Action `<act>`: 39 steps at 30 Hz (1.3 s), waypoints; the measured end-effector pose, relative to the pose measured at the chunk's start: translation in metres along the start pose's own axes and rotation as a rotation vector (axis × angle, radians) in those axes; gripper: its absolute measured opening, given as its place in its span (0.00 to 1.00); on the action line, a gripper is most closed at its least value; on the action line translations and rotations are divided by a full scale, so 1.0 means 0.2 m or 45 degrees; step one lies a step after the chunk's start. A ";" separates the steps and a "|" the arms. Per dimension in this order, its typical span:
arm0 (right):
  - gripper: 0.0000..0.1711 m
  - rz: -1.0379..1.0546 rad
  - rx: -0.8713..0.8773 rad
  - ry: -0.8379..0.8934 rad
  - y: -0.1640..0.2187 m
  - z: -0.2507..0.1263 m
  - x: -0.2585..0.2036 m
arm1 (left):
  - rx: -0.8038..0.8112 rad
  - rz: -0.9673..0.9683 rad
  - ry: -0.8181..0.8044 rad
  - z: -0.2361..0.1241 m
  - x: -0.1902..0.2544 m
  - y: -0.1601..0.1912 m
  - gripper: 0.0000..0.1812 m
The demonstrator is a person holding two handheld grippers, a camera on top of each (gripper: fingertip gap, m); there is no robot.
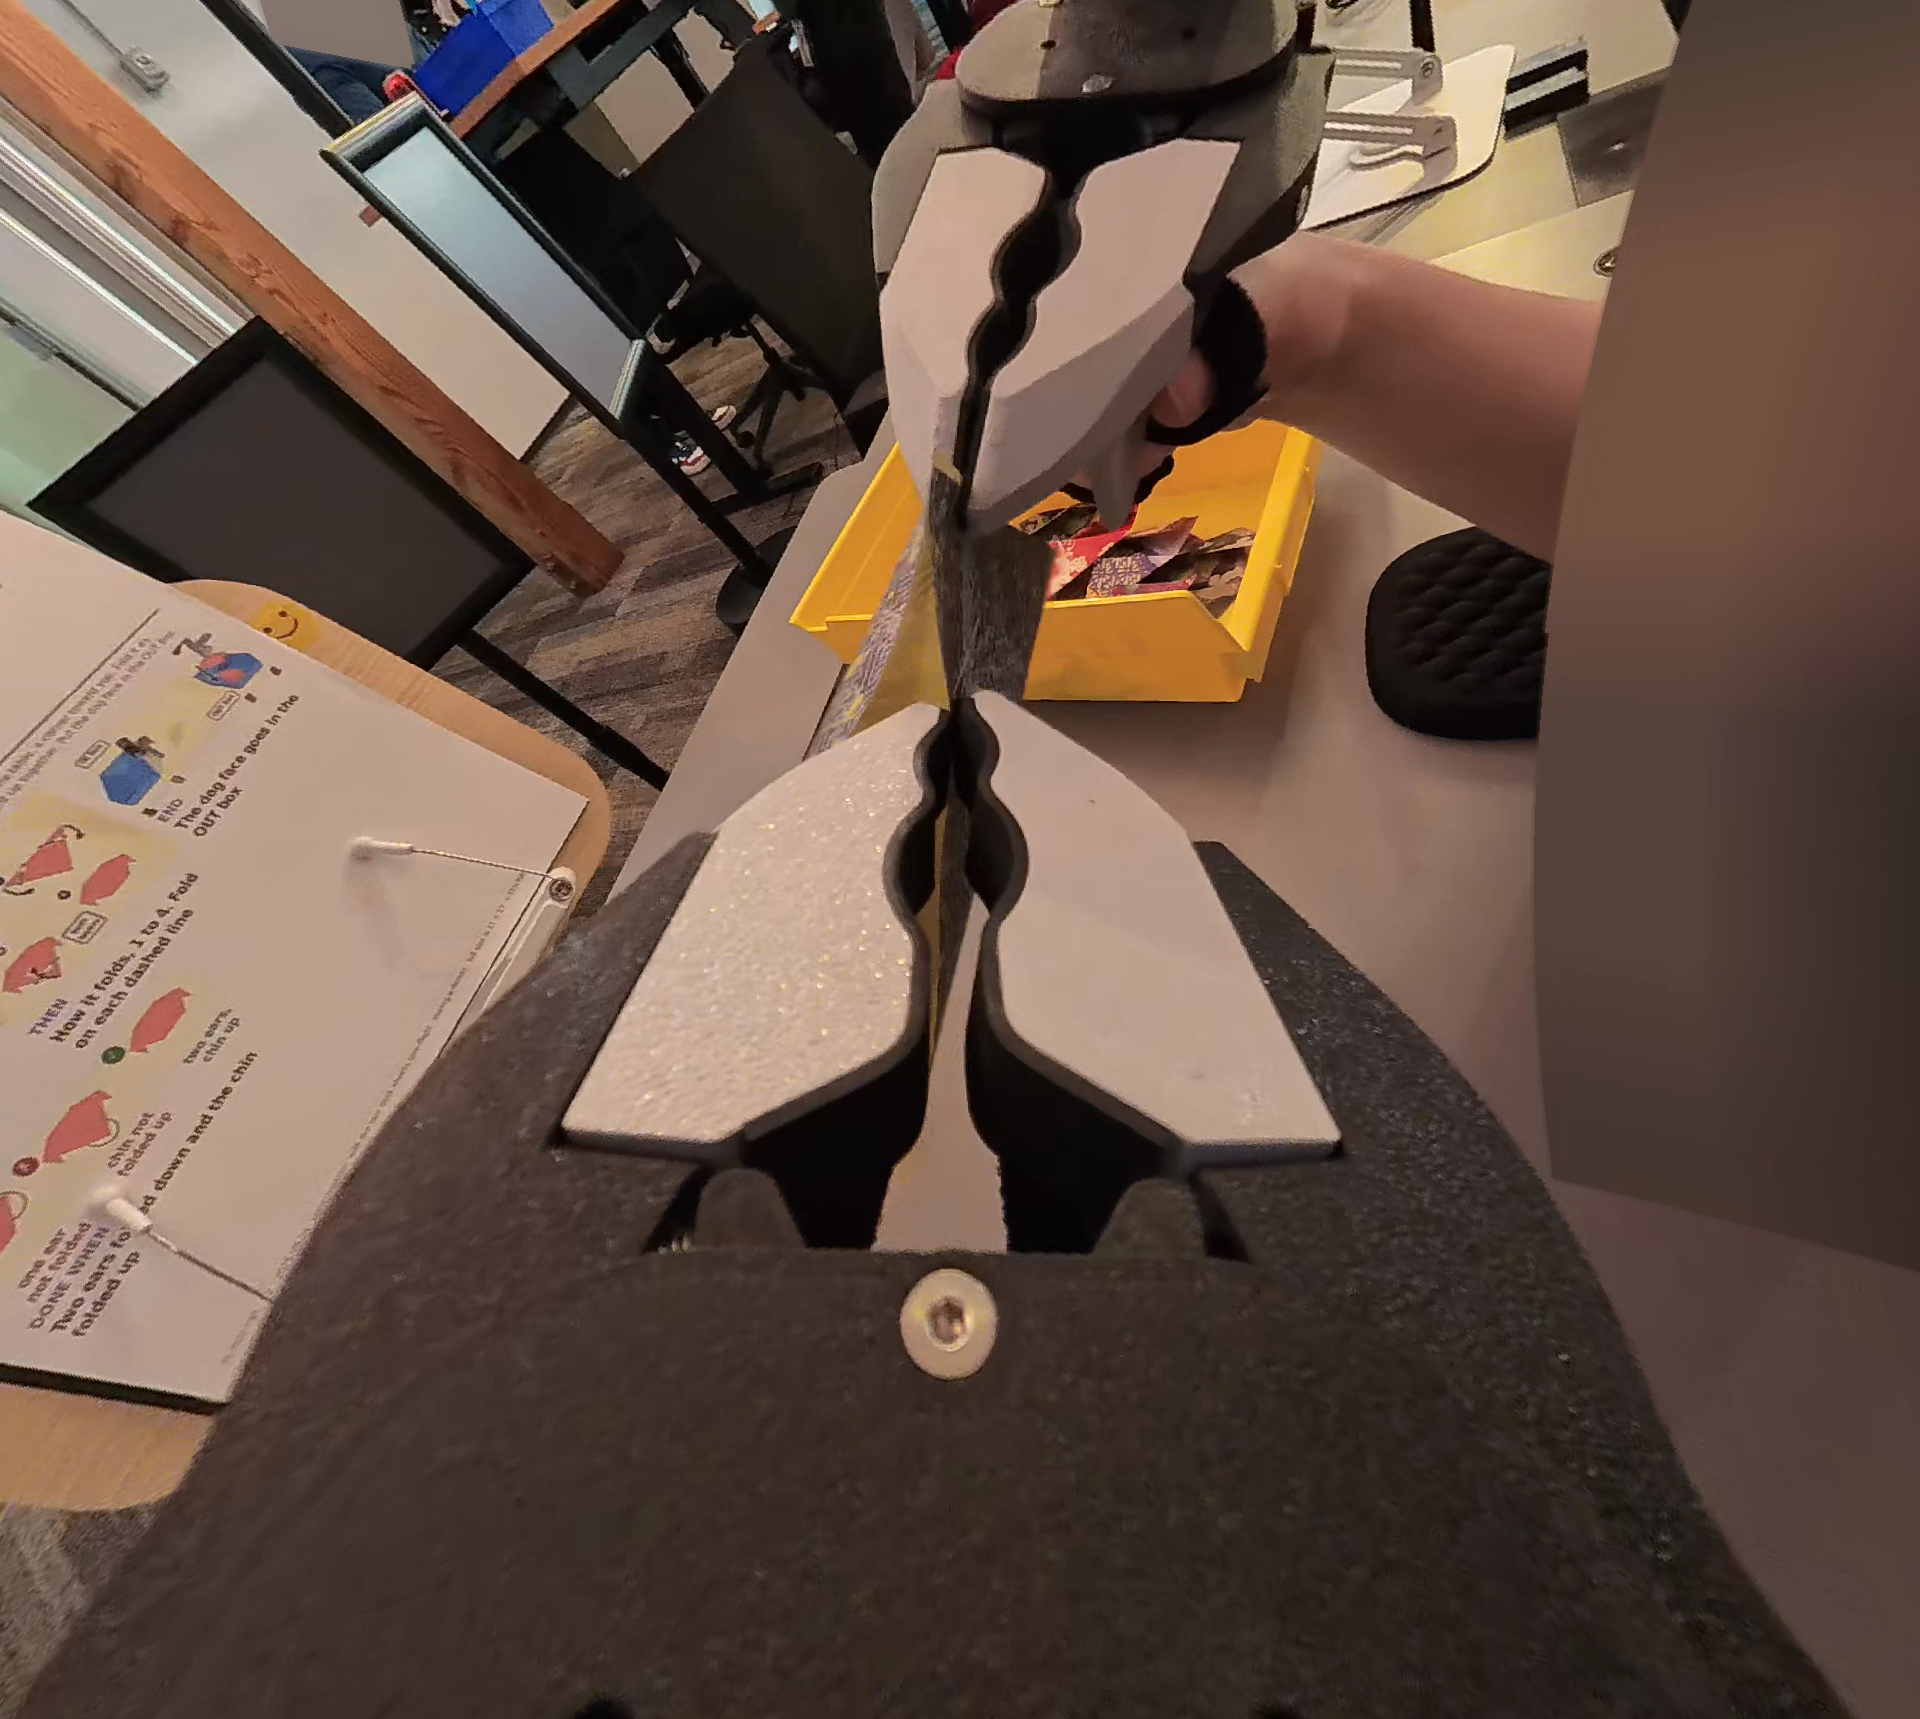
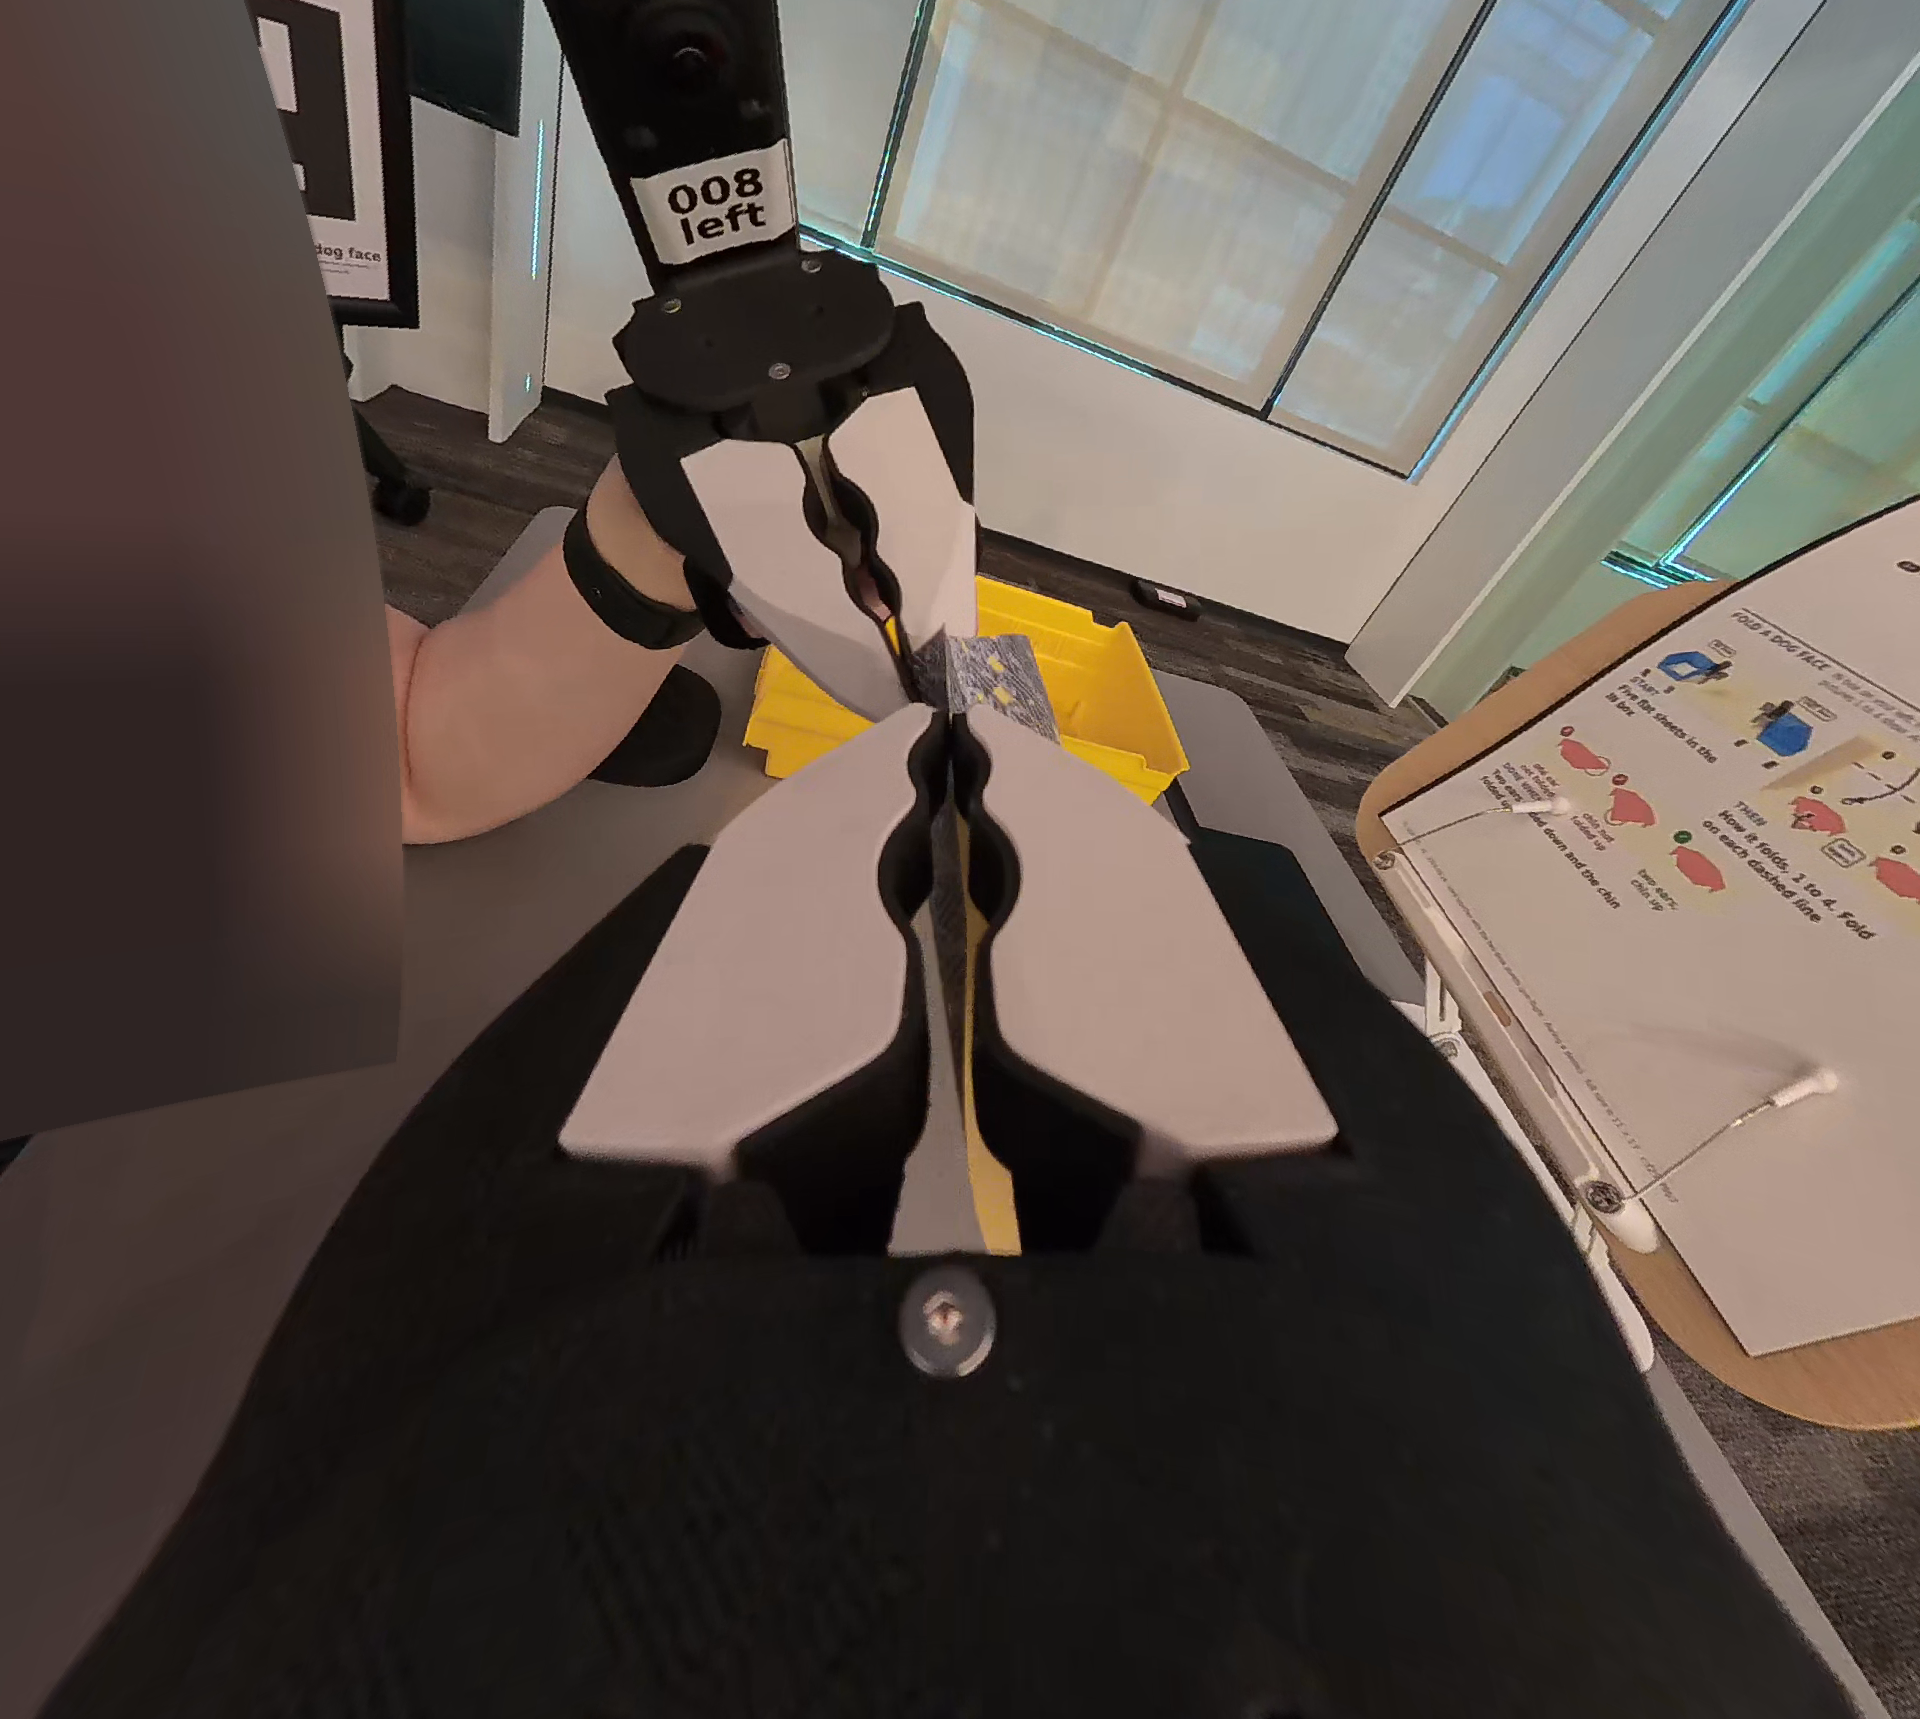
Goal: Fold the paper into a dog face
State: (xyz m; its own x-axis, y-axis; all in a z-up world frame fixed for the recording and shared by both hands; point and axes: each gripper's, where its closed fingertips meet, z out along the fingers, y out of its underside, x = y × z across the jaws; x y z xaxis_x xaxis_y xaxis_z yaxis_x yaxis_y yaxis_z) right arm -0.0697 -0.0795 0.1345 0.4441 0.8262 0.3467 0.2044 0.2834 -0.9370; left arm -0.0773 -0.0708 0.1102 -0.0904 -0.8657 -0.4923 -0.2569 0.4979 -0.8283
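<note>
A folded sheet of dark patterned paper with yellow spots (image 1: pixel 992 620) hangs in the air between my two grippers. My left gripper (image 1: pixel 956 719) is shut on its near edge, and the paper runs back between the pads. My right gripper (image 1: pixel 961 506) comes in from above and is shut on the paper's far edge. In the right wrist view the same paper (image 2: pixel 1003 682) sticks out past my right gripper (image 2: pixel 951 724), which is shut on it. The left gripper (image 2: pixel 902 682) pinches the paper's other end there.
A yellow bin (image 1: pixel 1143 661) with several folded patterned papers stands on the grey table (image 1: pixel 1351 859) just beyond the grippers; it also shows in the right wrist view (image 2: pixel 1117 724). A black pad (image 1: pixel 1455 630) lies to the right. An instruction sheet (image 1: pixel 260 890) stands on a wooden stand at the left. My left and right fingertips are right by each other.
</note>
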 end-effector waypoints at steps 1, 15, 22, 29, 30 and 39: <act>0.01 0.000 0.003 -0.002 0.00 0.00 0.00 | 0.004 -0.004 0.004 0.00 0.00 0.00 0.00; 0.00 -0.029 -0.020 0.005 0.01 0.00 -0.01 | -0.004 0.013 0.015 0.00 0.02 0.00 0.00; 0.00 -0.063 -0.075 0.019 0.02 -0.02 0.00 | 0.136 -0.055 -0.119 -0.07 -0.07 -0.09 0.12; 0.00 -0.085 -0.098 -0.002 0.03 -0.02 -0.02 | 0.072 -0.060 -0.049 0.01 -0.03 -0.04 0.13; 0.00 -0.091 -0.101 0.000 0.03 -0.02 -0.02 | 0.076 -0.073 -0.038 0.02 -0.02 -0.04 0.11; 0.00 -0.105 -0.075 0.015 0.01 -0.03 -0.02 | 0.143 -0.151 0.055 0.02 0.00 -0.06 0.02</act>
State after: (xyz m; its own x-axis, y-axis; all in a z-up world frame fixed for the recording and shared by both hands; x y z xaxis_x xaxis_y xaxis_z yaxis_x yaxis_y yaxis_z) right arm -0.0655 -0.0854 0.1320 0.4337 0.7954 0.4235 0.2913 0.3210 -0.9012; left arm -0.0704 -0.0772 0.1196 -0.1078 -0.9189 -0.3794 -0.1596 0.3927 -0.9057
